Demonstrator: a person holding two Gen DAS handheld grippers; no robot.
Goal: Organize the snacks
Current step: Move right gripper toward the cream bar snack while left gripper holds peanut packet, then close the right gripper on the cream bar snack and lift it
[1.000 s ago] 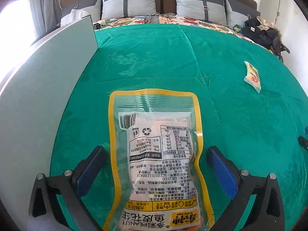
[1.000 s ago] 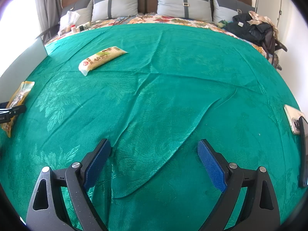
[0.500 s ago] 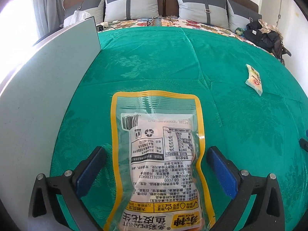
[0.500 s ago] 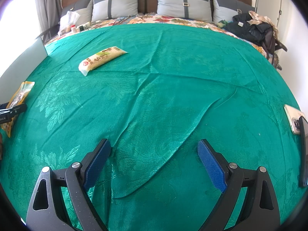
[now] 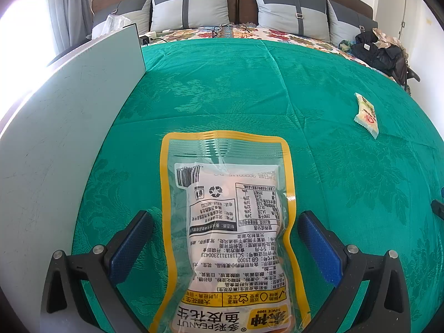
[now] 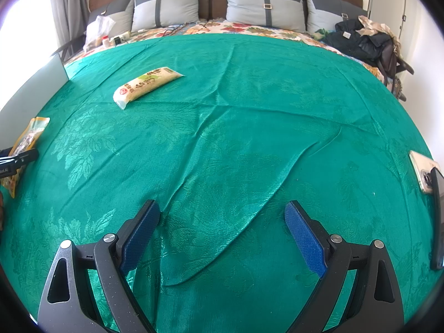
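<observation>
Our left gripper [image 5: 224,238] straddles the peanut bag [image 5: 227,222] on the bed [image 5: 333,166] — spread wide, untouching; right gripper [image 6: 222,230] spread too.

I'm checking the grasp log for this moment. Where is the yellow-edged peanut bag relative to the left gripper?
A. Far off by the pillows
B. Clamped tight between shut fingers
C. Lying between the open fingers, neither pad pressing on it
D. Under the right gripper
C: in the left wrist view the peanut bag lies on the green cloth between the left gripper's spread blue pads, with cloth visible on both sides.
</observation>
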